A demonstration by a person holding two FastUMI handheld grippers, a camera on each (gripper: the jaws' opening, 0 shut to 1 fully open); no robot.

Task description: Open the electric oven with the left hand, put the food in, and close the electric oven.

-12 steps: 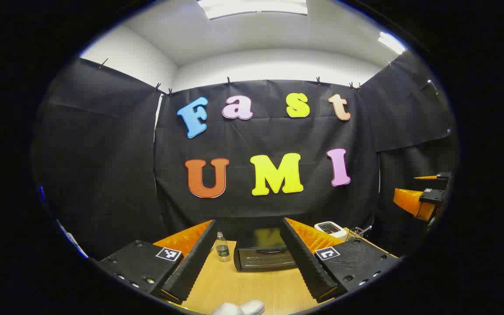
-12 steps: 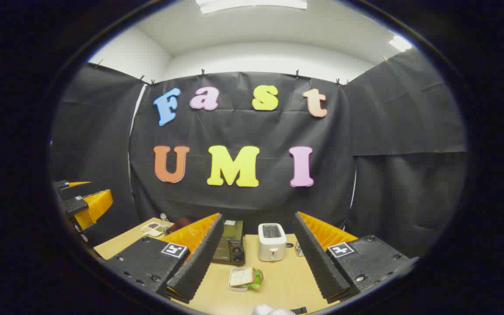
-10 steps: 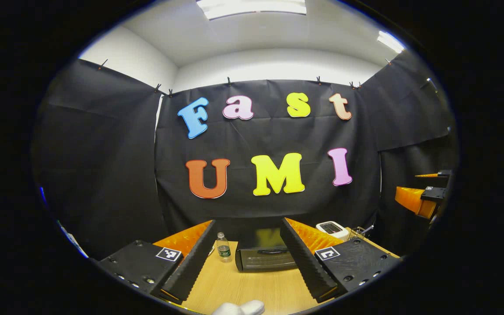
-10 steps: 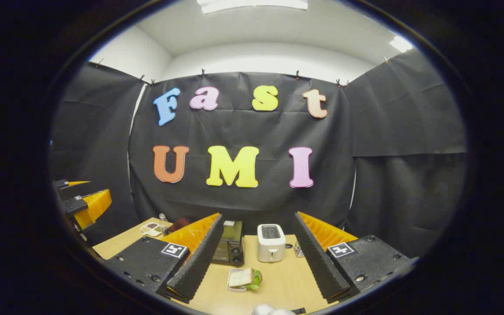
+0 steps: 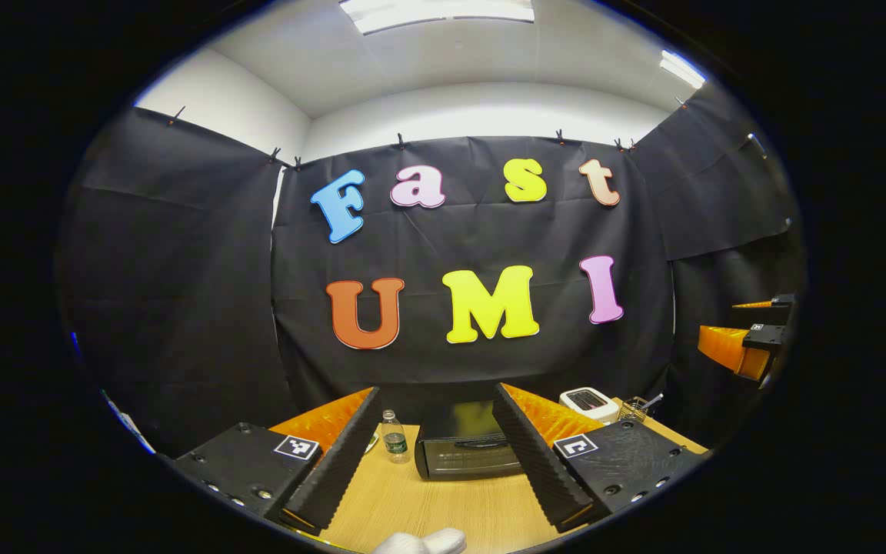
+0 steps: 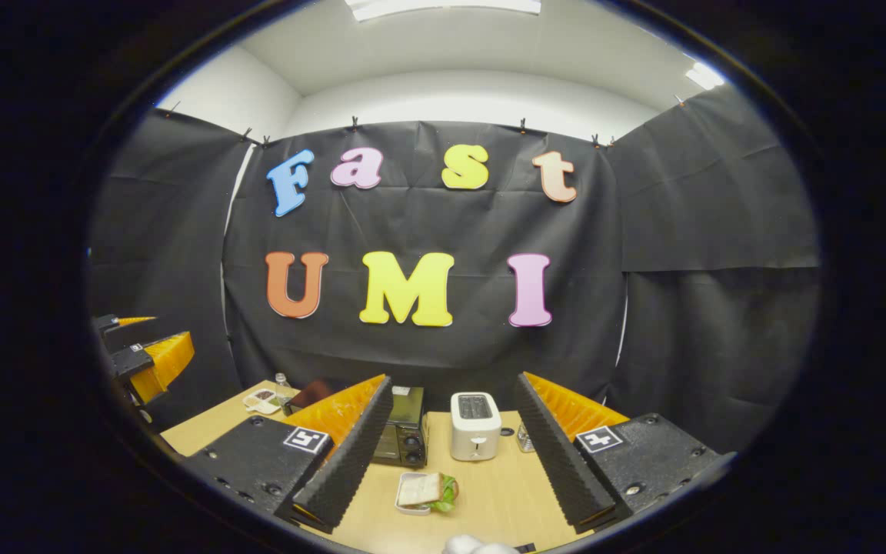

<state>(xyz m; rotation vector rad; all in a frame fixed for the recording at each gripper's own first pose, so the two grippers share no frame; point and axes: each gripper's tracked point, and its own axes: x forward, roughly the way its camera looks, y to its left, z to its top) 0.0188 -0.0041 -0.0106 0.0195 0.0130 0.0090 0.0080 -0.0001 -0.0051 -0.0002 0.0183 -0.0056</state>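
Left claw (image 5: pixel 431 454) held level, spread wide, facing oven (image 5: pixel 466 450) (door shut).

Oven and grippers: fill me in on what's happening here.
A person holds a gripper in each hand above a wooden table. The left gripper is open, empty, and lined up with the black oven, whose door is shut. The right gripper is also open and hangs over a sandwich in a small tray, in front of a white toaster. Nothing is gripped yet.
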